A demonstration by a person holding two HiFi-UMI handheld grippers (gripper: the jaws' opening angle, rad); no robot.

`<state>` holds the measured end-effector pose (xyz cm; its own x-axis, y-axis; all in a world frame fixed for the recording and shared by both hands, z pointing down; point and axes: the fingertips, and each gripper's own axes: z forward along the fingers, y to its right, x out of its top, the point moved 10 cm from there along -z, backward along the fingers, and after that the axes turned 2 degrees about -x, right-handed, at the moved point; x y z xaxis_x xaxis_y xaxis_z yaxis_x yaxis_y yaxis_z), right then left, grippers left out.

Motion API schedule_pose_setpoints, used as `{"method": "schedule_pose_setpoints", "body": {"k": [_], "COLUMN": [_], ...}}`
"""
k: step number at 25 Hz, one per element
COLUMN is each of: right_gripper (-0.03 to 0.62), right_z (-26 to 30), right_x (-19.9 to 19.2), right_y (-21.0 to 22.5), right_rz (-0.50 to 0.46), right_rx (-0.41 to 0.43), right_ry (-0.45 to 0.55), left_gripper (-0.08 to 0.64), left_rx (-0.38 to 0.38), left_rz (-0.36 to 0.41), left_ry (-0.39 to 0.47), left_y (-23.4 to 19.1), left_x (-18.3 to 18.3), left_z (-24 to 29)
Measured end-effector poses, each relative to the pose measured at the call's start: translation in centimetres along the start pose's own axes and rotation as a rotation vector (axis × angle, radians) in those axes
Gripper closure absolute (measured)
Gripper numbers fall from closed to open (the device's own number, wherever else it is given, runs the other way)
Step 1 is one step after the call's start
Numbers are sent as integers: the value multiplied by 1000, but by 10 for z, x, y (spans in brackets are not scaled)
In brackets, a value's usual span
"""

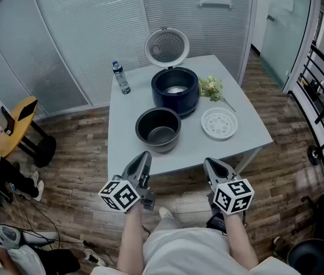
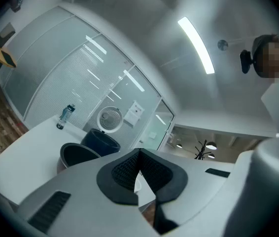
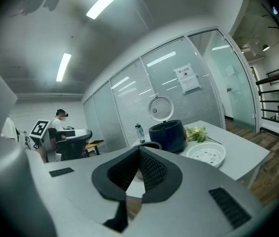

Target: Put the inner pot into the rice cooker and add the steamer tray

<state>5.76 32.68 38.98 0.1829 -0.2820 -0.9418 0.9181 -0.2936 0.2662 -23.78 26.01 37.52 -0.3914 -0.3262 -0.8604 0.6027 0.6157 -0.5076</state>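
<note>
A dark blue rice cooker [image 1: 175, 89] with its lid up stands at the back of the white table [image 1: 127, 148]. In front of it sits the dark grey inner pot [image 1: 158, 129], empty. To the pot's right lies the white round steamer tray [image 1: 219, 123]. My left gripper [image 1: 143, 161] and right gripper [image 1: 212, 166] hover side by side before the table's near edge, both shut and empty. The left gripper view has the pot [image 2: 75, 154] and cooker [image 2: 100, 139] beyond my shut left gripper [image 2: 139, 154]. The right gripper view shows the cooker [image 3: 168, 135] and tray [image 3: 206, 154] past my right gripper [image 3: 139, 152].
A water bottle [image 1: 121, 77] stands at the table's back left. A bunch of greens [image 1: 212, 87] lies right of the cooker. A yellow stool [image 1: 18, 121] is on the floor at left. Glass walls enclose the back. A person sits at a desk [image 3: 60, 127] in the right gripper view.
</note>
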Motion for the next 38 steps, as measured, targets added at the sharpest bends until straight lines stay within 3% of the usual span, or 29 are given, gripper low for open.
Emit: {"method": "schedule_pose_setpoints", "body": {"k": [9,15,16,17,18,19,29,38], "right_gripper": [577,575,572,482,356,344,337,337], "right_z": [-6,-10,-10,-9,-7,-6,6,45], "right_x": [-8,-16,-17,-18,-19,-20,-22,-33], "right_y": [-4,-2,-1,0,0,1,3,14], "right_rz": [-17,27,38,47,57,68,133,180], "right_rx": [15,47,63,86,106,115,127,60], "right_ry": [-36,-22,-23,-33,-44,-49,-53,-93], "left_gripper": [551,544,438,349,327,321,302,304], "left_rx": [24,70,65,61,62,66,145,129], "left_rz": [117,140,134,126,120,117,123,77], "left_ry": [-59,-86,-95,-104,-109,-113,-136,-180], "left_y": [14,11,11,10,10,10,0,-48], "left_x": [-8,-16,-18,-19,-20,-21,-18,-16], "left_z": [-7,-14,-14,-14,-15,-16,-25,3]}}
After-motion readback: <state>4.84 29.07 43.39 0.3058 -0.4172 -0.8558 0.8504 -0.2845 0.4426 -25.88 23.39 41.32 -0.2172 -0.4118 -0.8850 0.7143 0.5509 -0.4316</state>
